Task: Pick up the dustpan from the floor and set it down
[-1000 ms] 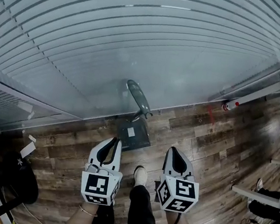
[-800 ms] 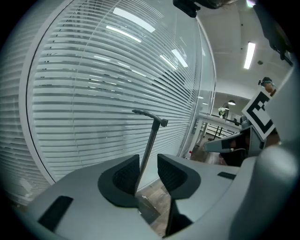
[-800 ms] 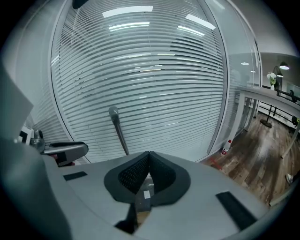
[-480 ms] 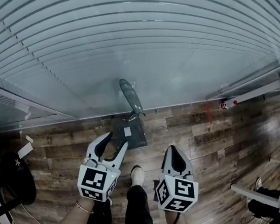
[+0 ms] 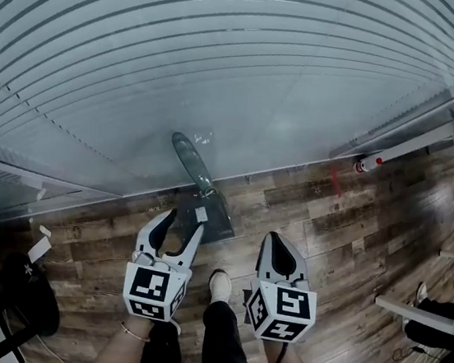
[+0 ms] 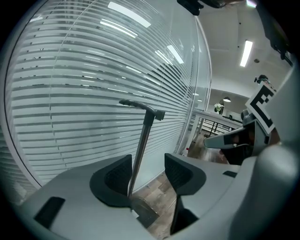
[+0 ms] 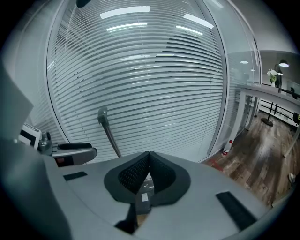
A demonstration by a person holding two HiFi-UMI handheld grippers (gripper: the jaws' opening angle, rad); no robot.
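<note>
- Dustpan (image 5: 208, 220) sits on the wood floor (image 5: 329, 223), right by the glass wall (image 5: 250, 72) with the blinds, and its long handle (image 6: 143, 136) sticks up beside the glass
- Nothing is holding it yet, so I think the step in hand is the reach for it
- The left gripper (image 5: 182, 220) is low and very near the flat part of the dustpan
- Its fingers (image 6: 115, 178) have just been opening and now stand wide apart
- In the left gripper view the handle shows in the gap between them, closer to the left one, but they do not press on it
- The right gripper (image 5: 273, 241) hangs over the floor on the other side of the person's shoe (image 5: 219, 283), with its fingers closed together and nothing in them
- Next, I think the left gripper has to go forward until the handle sits deep between the fingers, then squeeze it tight
- The handle looks thin and smooth, so it may slip or spin if the hold is loose
- The flat end may swing down when it comes off the floor, so a slow, straight lift looks best
</note>
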